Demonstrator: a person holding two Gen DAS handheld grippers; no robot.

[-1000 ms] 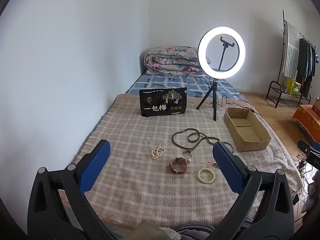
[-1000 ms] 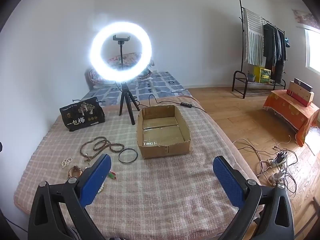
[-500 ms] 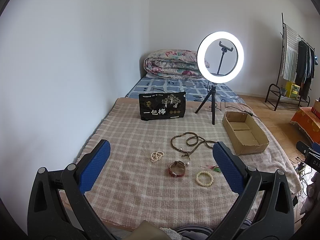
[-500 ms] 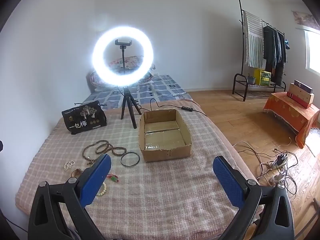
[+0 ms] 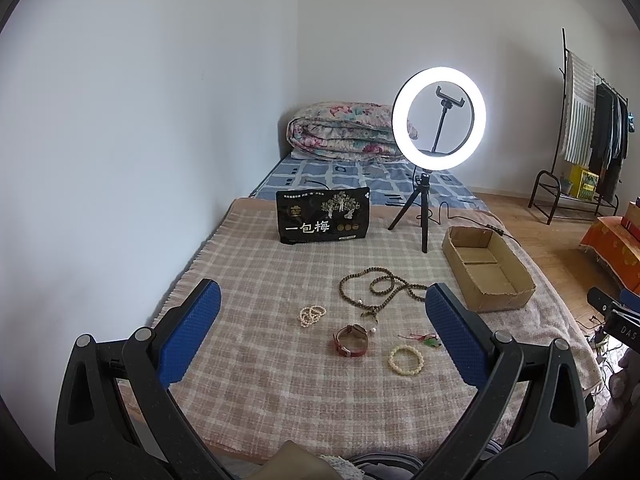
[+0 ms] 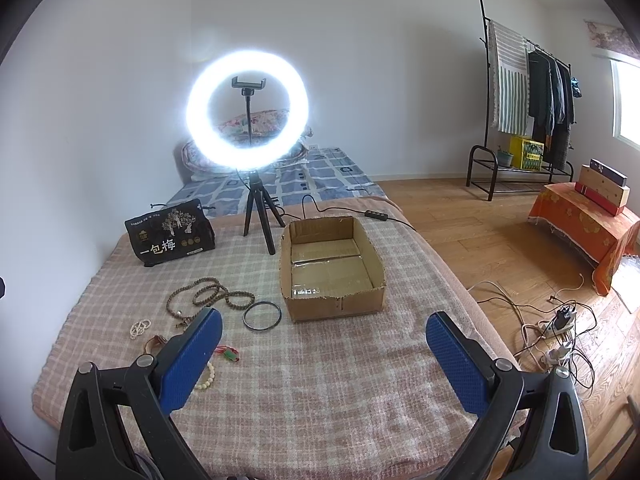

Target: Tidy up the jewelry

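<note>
Jewelry lies on a checked blanket: a long brown bead necklace, a small pearl bracelet, a red-strap watch, a cream bead bracelet and a green-and-red charm. A dark bangle shows in the right wrist view beside an empty cardboard box. My left gripper is open and empty, held above the near jewelry. My right gripper is open and empty, above the blanket in front of the box.
A lit ring light on a tripod and a black snack bag stand at the far side of the blanket. A folded quilt lies behind. Cables, an orange-covered table and a clothes rack are to the right.
Both grippers have pulled back and risen slightly, so the jewelry and box look smaller and farther away. Both stay open and empty.
</note>
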